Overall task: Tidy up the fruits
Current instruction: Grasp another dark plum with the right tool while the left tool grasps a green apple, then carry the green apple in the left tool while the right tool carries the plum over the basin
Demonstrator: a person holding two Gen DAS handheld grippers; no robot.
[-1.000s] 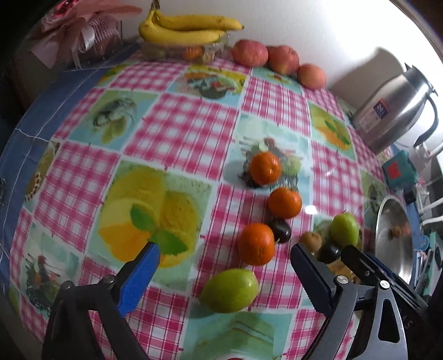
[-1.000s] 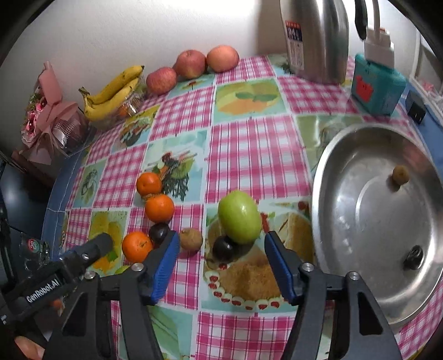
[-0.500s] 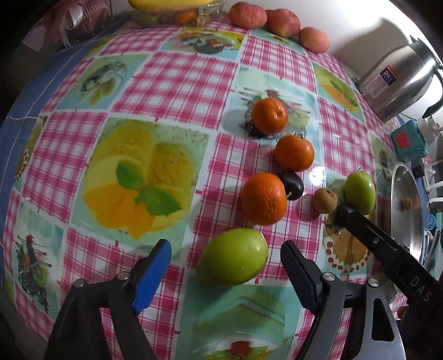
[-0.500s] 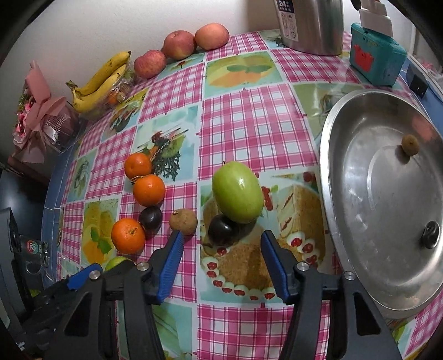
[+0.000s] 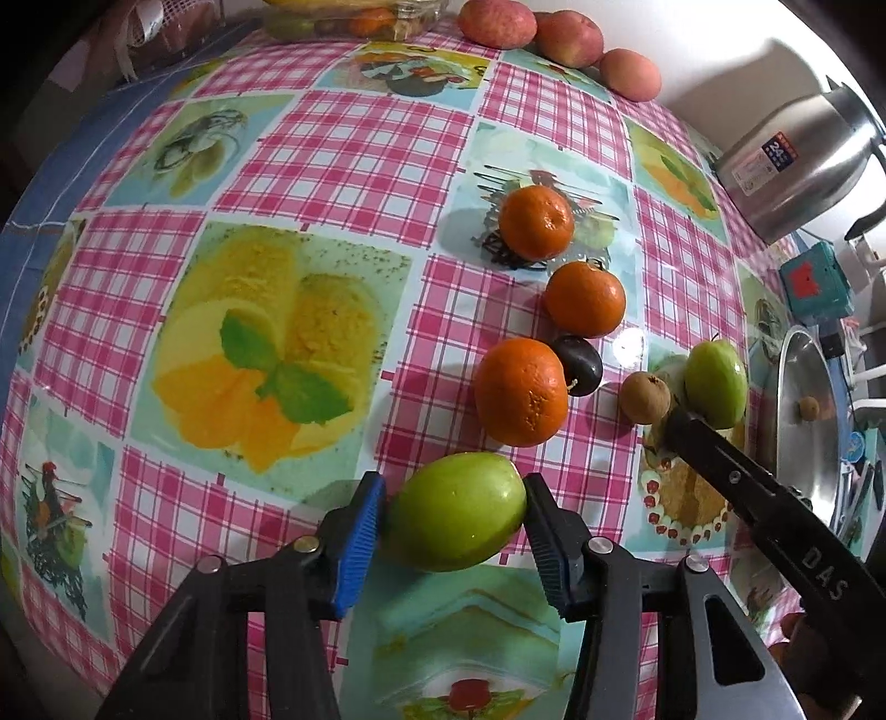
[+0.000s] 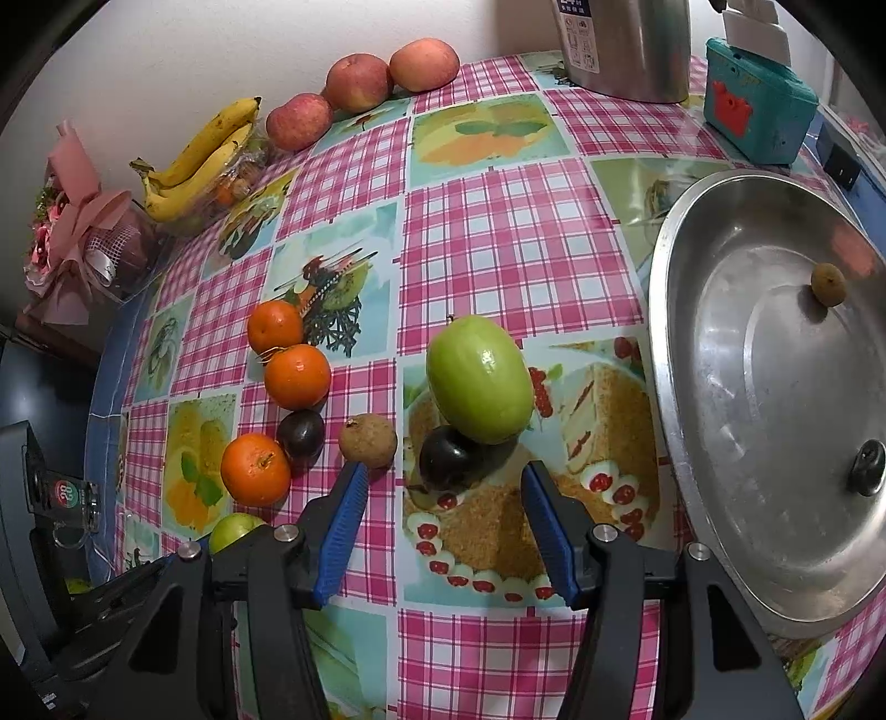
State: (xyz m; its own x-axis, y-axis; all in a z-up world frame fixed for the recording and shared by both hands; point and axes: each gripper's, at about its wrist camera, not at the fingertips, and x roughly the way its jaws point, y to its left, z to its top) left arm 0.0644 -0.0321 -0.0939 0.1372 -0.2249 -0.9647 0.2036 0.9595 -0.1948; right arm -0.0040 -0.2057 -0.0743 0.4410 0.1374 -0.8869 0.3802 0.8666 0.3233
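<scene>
My left gripper [image 5: 451, 520] is shut on a green fruit [image 5: 457, 509] that rests on the checked tablecloth. Just beyond it lie three oranges [image 5: 520, 399], a dark plum [image 5: 578, 364] and a small brown fruit [image 5: 644, 396]. My right gripper [image 6: 443, 515] is open; a second dark plum [image 6: 446, 457] sits just ahead between its fingertips, with a second green fruit [image 6: 479, 379] behind it. The brown fruit [image 6: 367, 440] lies by its left fingertip. A steel pan [image 6: 692, 443] on the right holds one small brown fruit [image 6: 828, 283].
Three apples [image 6: 357, 83] and a banana bunch on a clear box [image 6: 199, 160] line the back wall. A steel kettle [image 6: 626, 44], a teal box [image 6: 758, 119] and a pink bouquet [image 6: 72, 221] stand at the table's edges.
My left gripper moved forward and closed its jaws onto the green fruit. My right gripper moved down and forward, closer to the dark plum, still open.
</scene>
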